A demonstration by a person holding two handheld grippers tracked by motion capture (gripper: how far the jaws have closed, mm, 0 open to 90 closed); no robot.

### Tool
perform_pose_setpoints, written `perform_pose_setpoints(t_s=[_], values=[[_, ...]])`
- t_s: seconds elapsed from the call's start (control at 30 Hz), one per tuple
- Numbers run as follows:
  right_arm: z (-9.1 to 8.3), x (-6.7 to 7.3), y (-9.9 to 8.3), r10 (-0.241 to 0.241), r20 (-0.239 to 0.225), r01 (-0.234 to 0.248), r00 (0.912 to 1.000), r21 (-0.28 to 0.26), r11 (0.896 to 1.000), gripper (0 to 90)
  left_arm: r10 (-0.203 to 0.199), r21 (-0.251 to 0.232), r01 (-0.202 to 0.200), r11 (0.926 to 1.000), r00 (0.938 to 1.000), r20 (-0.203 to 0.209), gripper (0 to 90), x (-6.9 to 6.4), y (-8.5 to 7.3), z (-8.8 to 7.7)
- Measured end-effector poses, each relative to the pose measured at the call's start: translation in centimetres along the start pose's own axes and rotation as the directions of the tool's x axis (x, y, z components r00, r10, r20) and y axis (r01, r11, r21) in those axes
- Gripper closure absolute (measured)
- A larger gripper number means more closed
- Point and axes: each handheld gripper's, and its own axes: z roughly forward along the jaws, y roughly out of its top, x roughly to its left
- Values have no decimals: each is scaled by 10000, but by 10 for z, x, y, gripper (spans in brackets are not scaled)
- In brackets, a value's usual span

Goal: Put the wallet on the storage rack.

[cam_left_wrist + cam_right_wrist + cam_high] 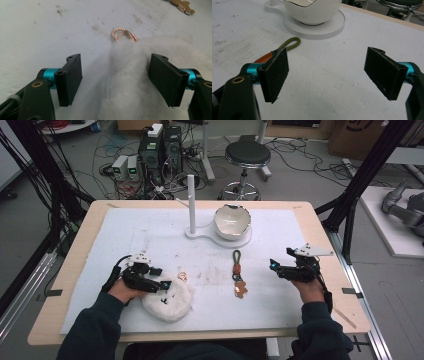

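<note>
I note white bowl on round stand base, far centre of worktop; its contents not discernible. White fluffy pouch lies near-left, no clear long axis. Left hand-held gripper over pouch, jaws wide, fluff between them, pads not pressing. Right hand-held gripper open, empty. Keychain lies lengthwise toward bowl.

Even, fairly bright overhead light fell on the white desk, casting only faint shadows. The high view looked soft and grainy. In the left gripper view the lower centre was blurred; glare stayed mild.
</note>
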Motion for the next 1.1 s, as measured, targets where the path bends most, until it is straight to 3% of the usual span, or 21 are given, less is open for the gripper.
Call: perform_pose_setpoints(t_s=[0.07, 0.1, 0.13, 0.17, 0.27, 0.47, 0.5, 0.6, 0.63, 0.67, 0.7, 0.73, 0.8, 0.83, 0.87, 0.93, 1.0, 1.03, 1.07, 1.1], values=[[0, 0, 0, -42, -9, 42, 10000, 4, 10000, 200, 68, 109, -68, 9999, 10000, 19, 286, 0, 1, -1], [1, 0, 0, -68, -39, 68, 10000, 40, 10000, 200, 330, 344, -349, 9988, 9979, 555, 437, 0, 3, -2], [1, 0, 0, -68, -39, 68, 10000, 40, 10000, 200, 330, 344, -349, 9988, 9979, 555, 570, 0, 3, -2], [1, 0, 0, -77, -45, 77, 10000, 55, 10000, 200, 354, 484, -379, 9981, 9981, 507, 586, -4, 5, -2], [2, 0, 0, -87, -48, 87, 10000, 79, 9999, 200, 367, 459, -389, 9982, 9982, 485, 742, -4, 8, -5], [2, 0, 0, -74, -69, 75, 9999, 118, 9999, 201, 378, 80, -382, 9992, 9981, 492, 783, -6, 12, -8], [2, 0, 0, -101, -80, 102, 9999, 94, 9999, 200, 299, -349, -283, 9990, 9985, 450, 788, -7, 15, -10], [2, 1, 0, -71, -103, 72, 9999, 105, 9999, 201, 197, -777, -165, 9968, 9990, 405, 794, -6, 17, -15], [2, 1, 0, -51, -144, 52, 9999, 112, 9999, 201, -26, -1299, 68, 9915, 9995, 322, 795, -6, 19, -19], [2, 1, 0, -51, -144, 52, 9999, 112, 9999, 201, -26, -1299, 68, 9915, 9995, 322, 796, -6, 19, -19], [3, 2, 1, 35, -304, -32, 9995, 106, 9999, 201, -271, -1972, 310, 9799, 9994, 226, 795, -5, 21, -24], [3, 2, 1, 35, -304, -32, 9995, 106, 9999, 201, -271, -1972, 310, 9799, 9994, 226, 795, -5, 21, -24], [4, 4, 2, 109, -517, -106, 9986, 59, 9999, 200, -434, -2633, 460, 9636, 9989, 156, 795, -5, 23, -29], [5, 8, 3, 93, -742, -94, 9972, -8, 10000, 201, -481, -3173, 472, 9472, 9988, 51, 796, -6, 24, -32], [5, 8, 3, 93, -742, -94, 9972, -8, 10000, 201, -481, -3173, 472, 9472, 9988, 51, 797, -6, 24, -32], [7, 15, 8, 166, -1151, -182, 9932, -134, 9997, 201, -449, -3576, 373, 9331, 9989, -128, 798, -8, 26, -34], [9, 20, 11, 207, -1476, -260, 9888, -337, 9991, 201, -328, -3815, 226, 9241, 9993, -203, 800, -11, 28, -36], [10, 22, 13, 230, -1619, -304, 9865, -433, 9986, 201, -161, -4003, 11, 9164, 9993, -341, 800, -16, 31, -36], [11, 25, 15, 278, -1781, -373, 9836, -502, 9980, 201, -161, -4003, 11, 9164, 9993, -341, 800, -16, 31, -36], [12, 29, 16, 316, -1925, -429, 9808, -548, 9976, 201, -2, -4237, -165, 9057, 9992, -394, 800, -21, 34, -35]])
